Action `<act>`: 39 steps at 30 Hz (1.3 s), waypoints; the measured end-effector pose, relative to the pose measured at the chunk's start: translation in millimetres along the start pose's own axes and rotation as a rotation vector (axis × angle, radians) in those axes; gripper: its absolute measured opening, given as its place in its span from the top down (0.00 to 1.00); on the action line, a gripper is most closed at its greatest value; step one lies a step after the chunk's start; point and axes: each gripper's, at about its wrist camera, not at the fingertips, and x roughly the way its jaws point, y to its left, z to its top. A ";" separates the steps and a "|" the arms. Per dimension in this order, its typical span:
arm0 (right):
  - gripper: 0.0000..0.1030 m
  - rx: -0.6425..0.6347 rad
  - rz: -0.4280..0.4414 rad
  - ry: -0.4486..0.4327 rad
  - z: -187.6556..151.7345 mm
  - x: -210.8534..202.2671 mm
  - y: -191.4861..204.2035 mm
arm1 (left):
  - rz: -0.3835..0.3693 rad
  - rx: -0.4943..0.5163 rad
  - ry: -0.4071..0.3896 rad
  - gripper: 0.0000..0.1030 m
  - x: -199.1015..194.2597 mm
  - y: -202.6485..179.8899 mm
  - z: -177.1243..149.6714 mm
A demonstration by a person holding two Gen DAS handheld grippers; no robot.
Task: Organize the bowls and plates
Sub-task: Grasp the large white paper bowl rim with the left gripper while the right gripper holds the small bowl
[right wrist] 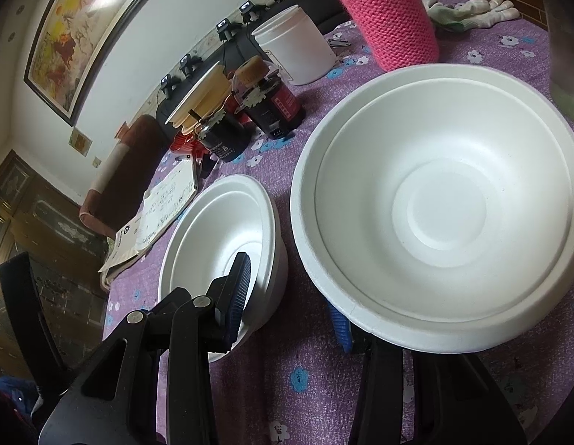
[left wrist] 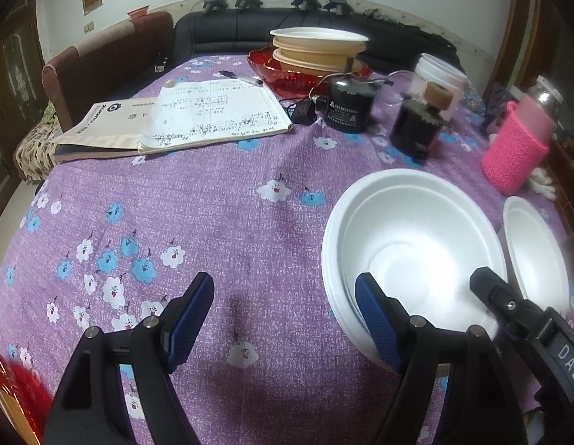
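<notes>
Over a table under a purple flowered tablecloth (left wrist: 212, 204), we see the left gripper (left wrist: 283, 322) hang with its jaws spread wide. Only cloth lies between its blue pads (left wrist: 192, 319), and its right finger crosses in front of the near rim of a stack of white foam bowls (left wrist: 412, 244).

At far left lie a booklet (left wrist: 101, 126) and an open notebook (left wrist: 220, 111). Behind them a red glass dish (left wrist: 309, 74) holds nested tan bowls (left wrist: 316, 50), and a white plate (left wrist: 318, 33) rests on top. Two black cylinders (left wrist: 348, 105) stand just beside the dish. To their right stands a white jar (left wrist: 438, 74); we cannot tell what is in it. Further right stands a bottle in a pink knit sleeve (left wrist: 516, 148).

The stack of white foam bowls sits near the table's right front, and its top bowl is empty. Just beside it, at the right edge, lies a second white bowl (left wrist: 535, 252), also empty.

The right gripper (right wrist: 290, 293) has its jaws apart across the stack's right wall. One finger (right wrist: 238, 285) reaches inside the top bowl. The other finger is largely hidden under the second bowl's rim. We cannot tell whether its pads press on anything.
</notes>
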 end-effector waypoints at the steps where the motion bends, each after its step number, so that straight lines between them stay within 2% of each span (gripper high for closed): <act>1: 0.63 -0.001 0.000 -0.002 0.3 -0.4 -0.1 | -0.001 -0.001 0.004 0.24 0.8 0.1 -0.2; 6: 0.67 -0.017 -0.002 -0.001 -1.4 -0.1 3.2 | 0.000 0.004 0.010 0.24 2.4 -0.6 -1.2; 15: 0.87 -0.076 -0.005 -0.013 -4.2 -1.1 12.7 | 0.003 0.008 0.015 0.24 5.2 -1.4 -3.1; 23: 0.88 -0.116 -0.015 -0.025 -7.5 -3.3 19.0 | 0.015 0.005 0.026 0.25 10.0 -1.7 -5.3; 29: 0.90 -0.141 -0.012 -0.035 -9.2 -5.9 23.1 | -0.008 0.019 0.026 0.40 5.8 -4.2 -9.6; 31: 0.91 -0.141 -0.003 -0.034 -10.4 -7.8 24.1 | -0.024 0.020 0.026 0.50 3.3 -4.0 -11.3; 33: 0.92 -0.131 0.017 -0.018 -11.3 -8.7 24.1 | -0.033 0.021 0.026 0.55 1.1 -4.0 -13.5; 37: 0.92 -0.122 0.041 0.009 -15.3 -10.6 27.8 | -0.031 0.022 0.018 0.72 -5.8 -3.6 -18.1; 39: 0.92 -0.121 0.048 0.024 -18.2 -10.7 29.0 | -0.021 0.018 0.007 0.74 -9.5 -1.7 -20.4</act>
